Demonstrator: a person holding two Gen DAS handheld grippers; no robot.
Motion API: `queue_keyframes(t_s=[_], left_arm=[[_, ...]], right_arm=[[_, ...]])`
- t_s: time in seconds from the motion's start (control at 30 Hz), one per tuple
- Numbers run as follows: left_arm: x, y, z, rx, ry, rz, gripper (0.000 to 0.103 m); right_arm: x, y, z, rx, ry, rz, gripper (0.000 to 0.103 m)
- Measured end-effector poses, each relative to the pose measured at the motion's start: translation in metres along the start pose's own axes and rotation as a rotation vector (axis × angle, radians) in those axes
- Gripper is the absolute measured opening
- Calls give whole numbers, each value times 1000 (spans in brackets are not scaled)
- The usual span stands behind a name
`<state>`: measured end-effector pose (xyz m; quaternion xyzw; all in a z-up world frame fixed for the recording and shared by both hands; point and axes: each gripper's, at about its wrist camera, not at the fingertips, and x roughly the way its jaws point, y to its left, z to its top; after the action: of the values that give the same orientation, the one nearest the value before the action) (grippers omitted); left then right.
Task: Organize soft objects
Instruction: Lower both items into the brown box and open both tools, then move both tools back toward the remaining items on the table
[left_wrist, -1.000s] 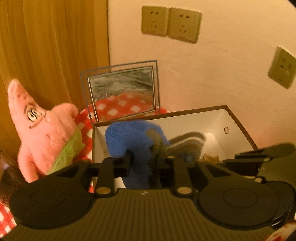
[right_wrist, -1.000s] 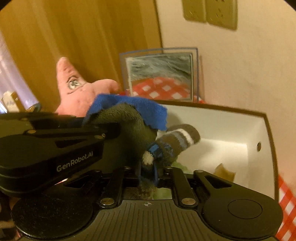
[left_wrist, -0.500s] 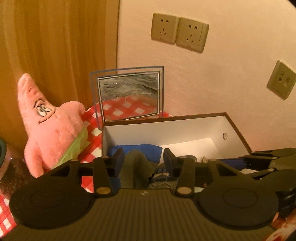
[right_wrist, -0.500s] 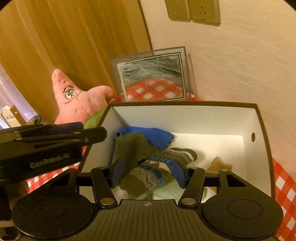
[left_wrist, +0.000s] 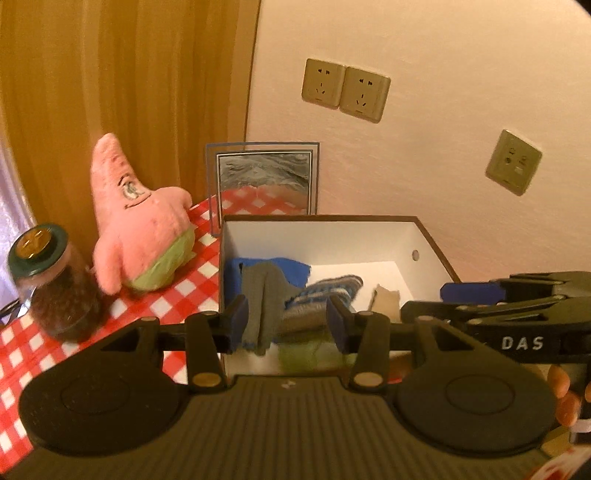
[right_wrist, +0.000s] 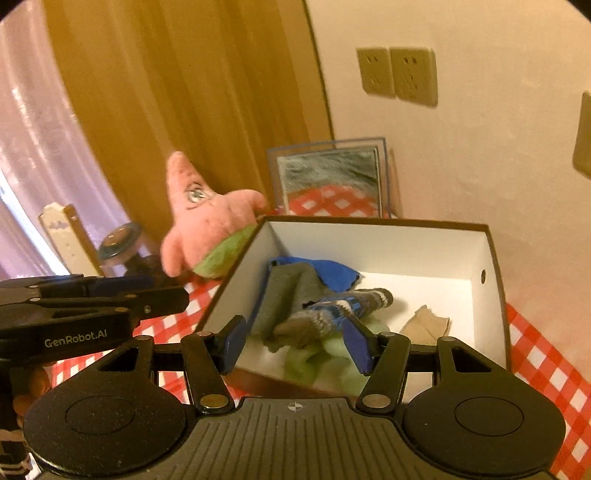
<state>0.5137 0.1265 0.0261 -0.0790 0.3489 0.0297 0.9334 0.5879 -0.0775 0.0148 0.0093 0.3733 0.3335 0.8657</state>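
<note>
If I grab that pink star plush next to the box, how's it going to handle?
The pink star plush looks soft and fuzzy, so it will probably squash under the fingers and weigh little. It leans beside the box, so a push would likely tip it, not slide it.

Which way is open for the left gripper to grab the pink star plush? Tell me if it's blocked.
Probably yes: the left gripper is open and empty, and the pink star plush stands exposed on the checked cloth, left of the box; only the jar crowds it.
</note>
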Motion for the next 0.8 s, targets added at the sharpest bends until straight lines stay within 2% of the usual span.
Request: queue_keyframes(t_s=[0.2, 0.37, 0.8], left_arm=[[-45, -4, -29, -12, -26, 29, 43], [-73, -5, -51, -22, -33, 54, 43], [-122, -8, -109, -50, -33, 132, 43]], right_arm=[[-46, 20, -27, -61, -73, 36, 58], [-73, 34, -51, -102, -98, 69, 58], [-99, 54, -120, -126, -72, 117, 58]])
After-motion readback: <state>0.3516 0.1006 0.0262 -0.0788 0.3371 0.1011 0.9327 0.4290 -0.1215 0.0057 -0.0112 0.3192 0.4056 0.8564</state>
